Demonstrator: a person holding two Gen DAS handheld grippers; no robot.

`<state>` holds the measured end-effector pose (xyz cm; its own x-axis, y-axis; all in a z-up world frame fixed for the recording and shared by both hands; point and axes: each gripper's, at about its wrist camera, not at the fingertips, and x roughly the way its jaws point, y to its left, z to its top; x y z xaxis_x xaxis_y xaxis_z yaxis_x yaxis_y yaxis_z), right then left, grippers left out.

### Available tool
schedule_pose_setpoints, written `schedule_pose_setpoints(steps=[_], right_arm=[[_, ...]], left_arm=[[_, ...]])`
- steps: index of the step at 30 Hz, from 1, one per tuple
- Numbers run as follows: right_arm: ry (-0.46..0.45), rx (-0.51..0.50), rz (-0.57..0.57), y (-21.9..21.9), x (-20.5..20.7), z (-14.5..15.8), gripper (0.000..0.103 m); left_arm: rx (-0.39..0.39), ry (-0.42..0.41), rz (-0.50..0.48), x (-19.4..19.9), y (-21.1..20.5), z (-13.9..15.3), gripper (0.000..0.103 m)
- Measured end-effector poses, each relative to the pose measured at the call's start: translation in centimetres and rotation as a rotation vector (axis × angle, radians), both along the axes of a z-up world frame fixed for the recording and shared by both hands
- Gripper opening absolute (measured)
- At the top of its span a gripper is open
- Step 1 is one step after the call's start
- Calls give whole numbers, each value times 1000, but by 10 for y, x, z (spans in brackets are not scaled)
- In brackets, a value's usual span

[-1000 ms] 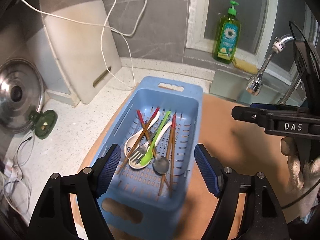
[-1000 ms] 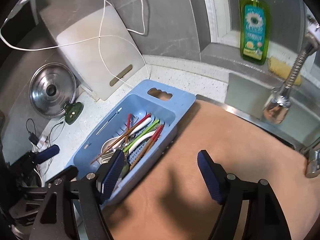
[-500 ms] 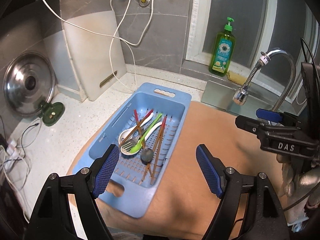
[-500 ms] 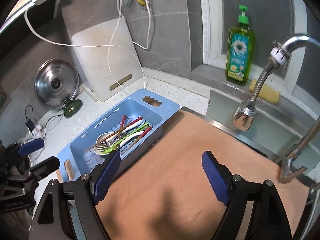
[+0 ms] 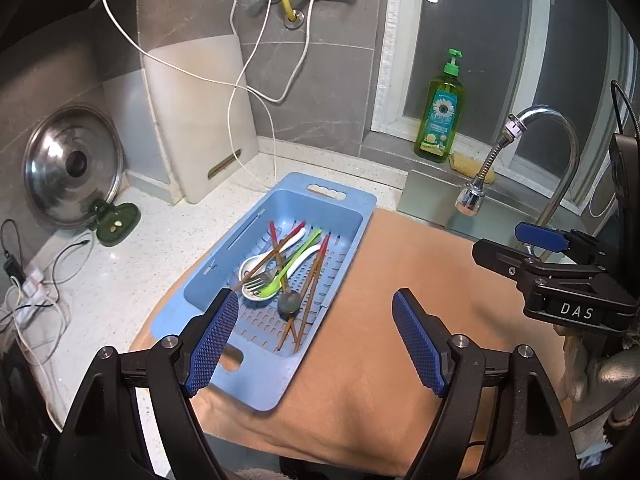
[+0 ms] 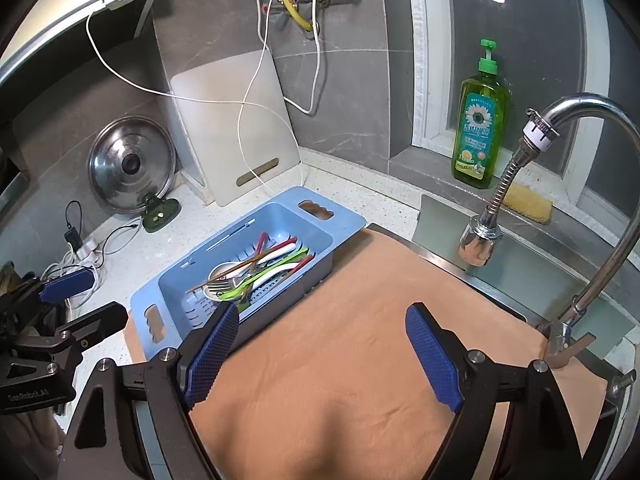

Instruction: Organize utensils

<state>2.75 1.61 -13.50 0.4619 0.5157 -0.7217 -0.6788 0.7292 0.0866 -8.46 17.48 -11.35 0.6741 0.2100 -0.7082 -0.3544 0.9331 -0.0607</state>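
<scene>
A light blue slotted basket (image 5: 352,216) lies on the counter, partly on an orange mat (image 5: 400,344). It holds a white spoon (image 5: 256,266), a green spoon (image 5: 292,264), a metal fork (image 5: 256,280), a dark spoon (image 5: 289,303) and several red-tipped chopsticks (image 5: 312,284). The basket also shows in the right wrist view (image 6: 344,220). My left gripper (image 5: 316,340) is open and empty, above the basket's near end. My right gripper (image 6: 320,356) is open and empty, over the mat (image 6: 360,360) to the right of the basket.
A cutting board (image 5: 200,120) and pot lid (image 5: 72,168) lean on the wall at left. White cables (image 5: 256,92) hang over the board. A green soap bottle (image 6: 480,132), yellow sponge (image 6: 526,202) and tap (image 6: 496,200) stand at right by the sink.
Both grippers have pulled back and up from the basket, so it looks smaller and farther. Both stay open and empty. The utensils have not moved.
</scene>
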Motion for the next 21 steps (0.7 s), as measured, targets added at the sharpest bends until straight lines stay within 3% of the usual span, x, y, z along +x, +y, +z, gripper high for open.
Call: schedule_pose_setpoints(steps=[21], right_arm=[[-7,2,-10,-9,-7,2,83]], left_arm=[[5,-2,11,-9,-7,3,80]])
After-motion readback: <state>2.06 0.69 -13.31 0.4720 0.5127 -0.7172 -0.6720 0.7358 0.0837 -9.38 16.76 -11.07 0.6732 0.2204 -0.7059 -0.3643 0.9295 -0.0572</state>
